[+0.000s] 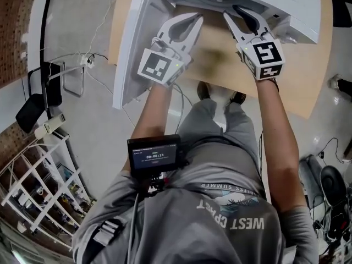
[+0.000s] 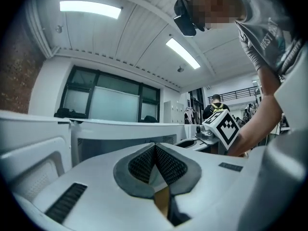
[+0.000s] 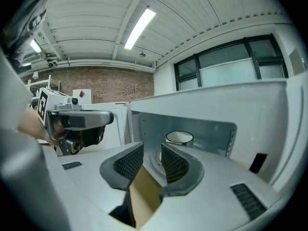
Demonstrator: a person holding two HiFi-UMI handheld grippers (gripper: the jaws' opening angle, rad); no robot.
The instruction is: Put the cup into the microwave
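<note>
1. The cup (image 3: 179, 138) stands upright inside the microwave (image 3: 211, 129), just beyond the right gripper (image 3: 151, 154); nothing else shows in there.
2. Right jaws are apart with nothing between them, so the cup's free.
3. The left gripper (image 2: 155, 152) has its pads pressed together, empty, with the open door (image 1: 127, 59) just left of it.
4. Best play, I'd say: back straight out without clipping the cup, then shut the door.

A wooden table (image 1: 303, 77) on grey floor (image 1: 104, 137); white wire rack (image 1: 41, 172) lower left; brick wall (image 3: 110, 86) beyond
</note>
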